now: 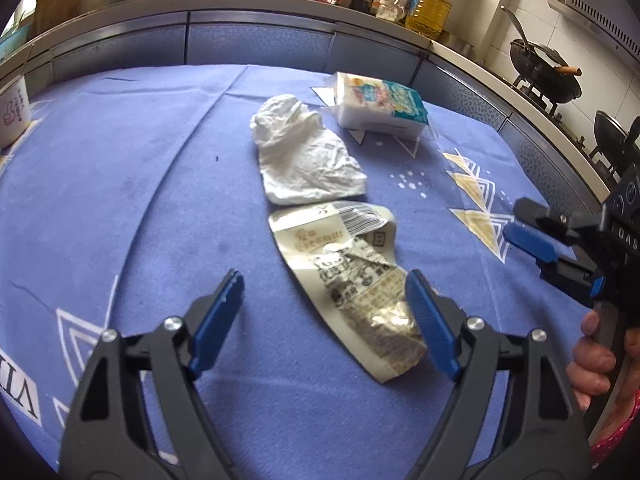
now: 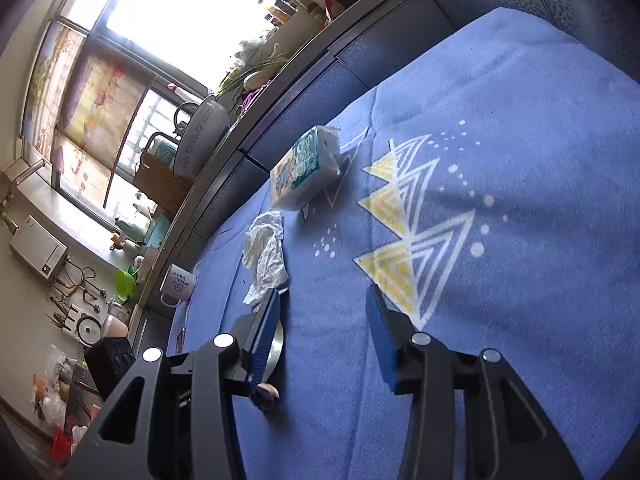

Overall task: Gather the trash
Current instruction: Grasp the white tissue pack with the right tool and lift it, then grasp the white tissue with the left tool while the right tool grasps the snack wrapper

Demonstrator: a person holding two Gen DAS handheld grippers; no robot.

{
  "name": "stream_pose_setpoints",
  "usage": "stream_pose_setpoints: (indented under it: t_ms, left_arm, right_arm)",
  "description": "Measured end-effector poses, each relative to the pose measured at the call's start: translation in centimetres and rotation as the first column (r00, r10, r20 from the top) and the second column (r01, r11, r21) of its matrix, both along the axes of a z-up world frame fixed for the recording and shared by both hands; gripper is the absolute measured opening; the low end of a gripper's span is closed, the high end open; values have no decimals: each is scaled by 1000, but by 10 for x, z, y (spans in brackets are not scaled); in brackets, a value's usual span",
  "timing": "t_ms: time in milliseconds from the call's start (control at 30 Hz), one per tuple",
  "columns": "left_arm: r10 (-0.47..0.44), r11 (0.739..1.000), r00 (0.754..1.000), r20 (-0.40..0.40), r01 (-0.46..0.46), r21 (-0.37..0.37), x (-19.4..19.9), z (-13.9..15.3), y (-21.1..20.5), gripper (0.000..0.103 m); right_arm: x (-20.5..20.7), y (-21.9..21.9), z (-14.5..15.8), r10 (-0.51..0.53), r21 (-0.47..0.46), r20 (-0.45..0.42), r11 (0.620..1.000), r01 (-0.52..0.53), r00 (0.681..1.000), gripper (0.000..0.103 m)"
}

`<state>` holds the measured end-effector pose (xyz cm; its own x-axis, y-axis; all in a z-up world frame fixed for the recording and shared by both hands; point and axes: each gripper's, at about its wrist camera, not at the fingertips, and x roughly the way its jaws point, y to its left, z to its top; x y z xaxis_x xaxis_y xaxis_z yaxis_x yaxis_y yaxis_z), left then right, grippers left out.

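the left gripper [image 1: 324,312] is hanging low over the blue-clothed surface [image 1: 120,200] with its fingers [image 1: 218,320] spread wide and holding nothing; one finger is sitting beside the near end of the flattened snack wrapper [image 1: 344,276], the other well clear of it on bare cloth. the crumpled white tissue [image 1: 308,160] is lying just beyond the wrapper, touching or nearly touching its far edge, and the sealed tissue pack [image 1: 380,104] is resting farther back toward the far edge of the surface. the right gripper [image 2: 324,320] is hovering off to the right side, fingers also wide and empty. the wrapper is lying flat and looks slick, so closing on it could simply be pinching the cloth or sliding the wrapper away. its curled end may be the only graspable part. a mug [image 1: 12,112] is standing at the far left edge, away from the work.
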<state>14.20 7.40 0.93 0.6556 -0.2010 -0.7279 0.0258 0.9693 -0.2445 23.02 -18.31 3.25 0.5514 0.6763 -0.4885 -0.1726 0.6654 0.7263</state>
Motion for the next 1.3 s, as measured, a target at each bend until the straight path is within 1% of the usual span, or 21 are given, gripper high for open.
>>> stream_pose_setpoints:
  t_ms: [67, 100, 233, 300, 367, 433, 467, 500, 533, 600, 633, 667, 700, 767, 900, 967, 1033, 1100, 1300]
  left_arm:
    - [-7, 1000, 1000, 0, 7, 5, 5, 0, -5, 80]
    - [-9, 1000, 1000, 5, 9, 6, 7, 0, -8, 82]
    - [7, 1000, 1000, 30, -7, 14, 7, 1, -13, 82]
    - [5, 1000, 999, 46, -6, 16, 4, 2, -13, 74]
    - [-1, 1000, 999, 54, 0, 18, 2, 3, -12, 69]
    - [4, 1000, 999, 52, -5, 24, 0, 3, -10, 69]
    - [7, 1000, 999, 46, -8, 23, 0, 2, -7, 69]
    - [11, 1000, 999, 37, -12, 18, -1, 0, -3, 69]
    - [16, 1000, 999, 28, -16, 7, -1, -1, 1, 69]
    - [18, 999, 1000, 14, -17, -30, -2, -3, 10, 68]
    - [21, 999, 1000, 15, -20, -31, -2, -3, 12, 68]
    - [22, 999, 1000, 17, -21, -30, -3, -4, 15, 64]
    - [19, 999, 1000, 19, -18, -35, -3, -4, 16, 54]
    - [8, 999, 1000, 19, -7, -44, -3, -5, 18, 51]
    - [7, 999, 1000, 19, -6, -46, -6, -5, 18, 51]
    - [4, 999, 1000, 19, -4, -41, -7, -5, 16, 52]
    - [8, 999, 1000, 19, -7, -33, -7, -5, 16, 54]
    - [10, 999, 1000, 15, -10, -30, -9, -4, 16, 55]
    - [39, 999, 999, 18, -38, -17, -19, 0, 27, 56]
  right_arm:
    - [24, 3, 8, -13, -25, 14, 1000, 13, 1000, 44]
    - [37, 6, 11, -18, -43, 21, 999, 19, 1000, 45]
    - [99, 28, 16, -8, -75, 13, 997, 9, 1000, 54]
    - [129, 44, 13, 11, -75, -12, 997, -11, 1000, 54]
    - [151, 61, 5, 47, -82, -41, 995, -51, 998, 54]
    - [156, 74, -1, 66, -101, -62, 992, -72, 996, 25]
    - [150, 76, 0, 66, -89, -45, 994, -70, 997, 23]
    - [140, 77, 3, 70, -95, -12, 993, -70, 998, 17]
    - [128, 76, 8, 71, -121, 16, 990, -69, 997, 15]
    - [100, 68, 12, 65, -150, 52, 987, -56, 997, 12]
    - [86, 62, 12, 57, -151, 57, 987, -48, 997, 11]
    - [70, 54, 11, 45, -152, 60, 988, -35, 997, 11]
    - [53, 44, 10, 27, -154, 65, 988, -17, 998, 10]
    - [19, 21, 5, -12, -144, 60, 989, 20, 998, 10]
    - [-37, -21, -16, -84, -78, -15, 994, 83, 996, 10]
    - [-61, -35, -22, -112, -49, -35, 993, 110, 993, 8]
    - [-78, -44, -25, -137, -52, -47, 990, 135, 989, 7]
    - [-88, -47, -28, -127, -38, -57, 991, 125, 990, 7]
    - [-96, -46, -27, -117, -14, -59, 993, 116, 991, 7]
